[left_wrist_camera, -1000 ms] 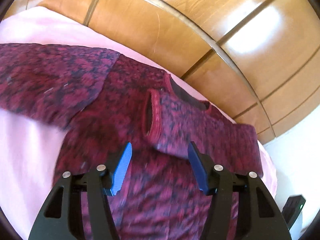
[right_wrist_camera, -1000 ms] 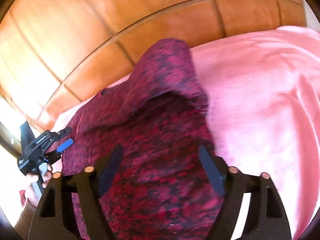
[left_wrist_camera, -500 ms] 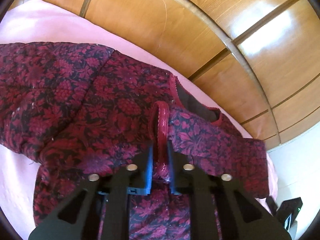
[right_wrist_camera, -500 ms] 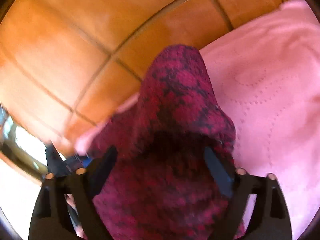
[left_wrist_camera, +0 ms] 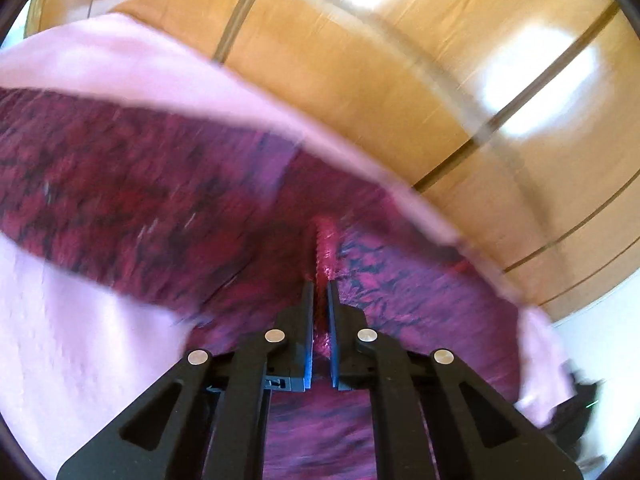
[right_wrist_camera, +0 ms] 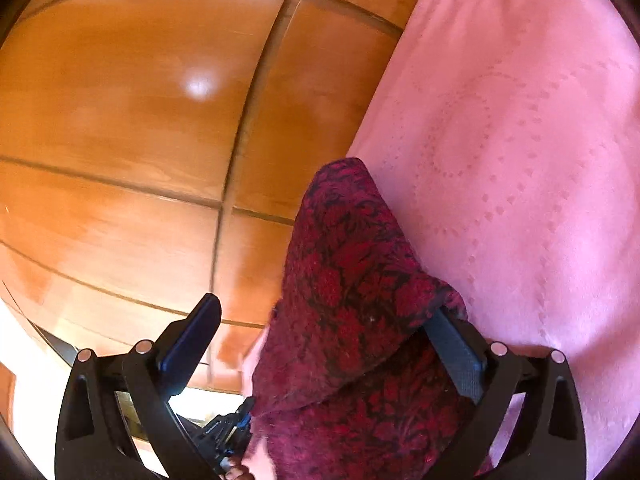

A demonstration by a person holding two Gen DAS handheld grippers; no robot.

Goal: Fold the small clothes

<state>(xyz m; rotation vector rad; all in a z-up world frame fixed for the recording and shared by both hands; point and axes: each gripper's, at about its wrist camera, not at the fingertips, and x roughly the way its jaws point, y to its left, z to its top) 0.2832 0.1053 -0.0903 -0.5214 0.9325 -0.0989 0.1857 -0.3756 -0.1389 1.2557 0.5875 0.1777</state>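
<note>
Since earlier our left gripper [left_wrist_camera: 320, 292] has clamped the dark-red floral knit garment's [left_wrist_camera: 132, 204] glossy cuff [left_wrist_camera: 323, 240] at twelve o'clock — ready to fold; right gripper [right_wrist_camera: 320, 344] has just been opening, now gaping — sleeve between, unpinched.

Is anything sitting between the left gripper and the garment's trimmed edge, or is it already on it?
Nothing visible stands between them. The left gripper is shut on the red trimmed edge of the dark red floral garment, which lies on the pink cover. The view is blurred.
</note>
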